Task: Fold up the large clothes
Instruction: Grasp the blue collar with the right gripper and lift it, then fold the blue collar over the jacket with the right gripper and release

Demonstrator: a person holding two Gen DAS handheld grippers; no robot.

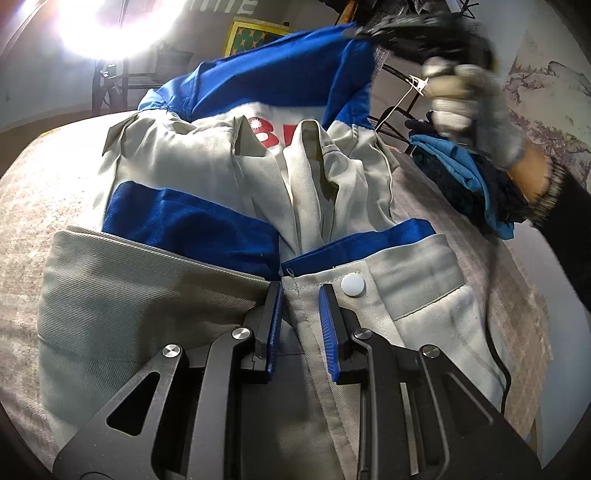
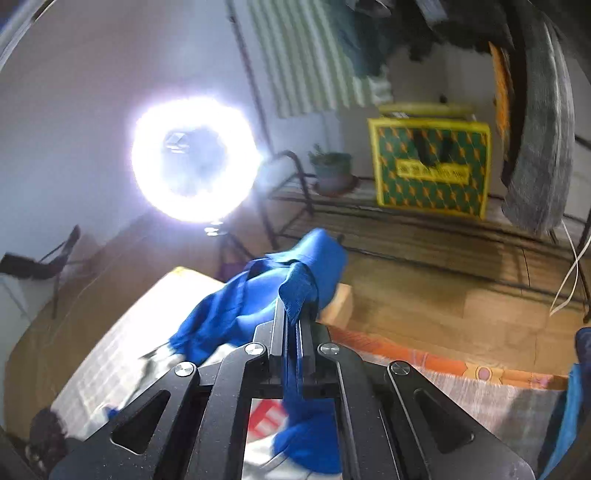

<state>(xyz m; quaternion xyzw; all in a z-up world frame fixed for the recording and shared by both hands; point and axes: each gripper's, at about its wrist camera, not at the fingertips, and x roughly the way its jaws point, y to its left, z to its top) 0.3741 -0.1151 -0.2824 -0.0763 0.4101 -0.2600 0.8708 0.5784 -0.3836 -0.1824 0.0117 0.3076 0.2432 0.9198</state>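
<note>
A grey and blue work jacket (image 1: 177, 192) with red letters lies spread on a beige surface in the left wrist view. My left gripper (image 1: 301, 295) sits over its grey hem beside a white snap button (image 1: 352, 285); its blue pads are apart with a fold of grey cloth between them. My right gripper (image 1: 373, 31) shows at the top right, held by a gloved hand, lifting the jacket's blue end. In the right wrist view the right gripper (image 2: 293, 314) is shut on blue jacket cloth (image 2: 258, 295), raised above the surface.
A pile of dark and blue clothes (image 1: 469, 184) lies at the right of the surface (image 1: 55, 177). A bright ring lamp (image 2: 194, 158), a yellow-green box (image 2: 430, 170), a potted plant (image 2: 332, 170) and a metal rack stand beyond on the wooden floor.
</note>
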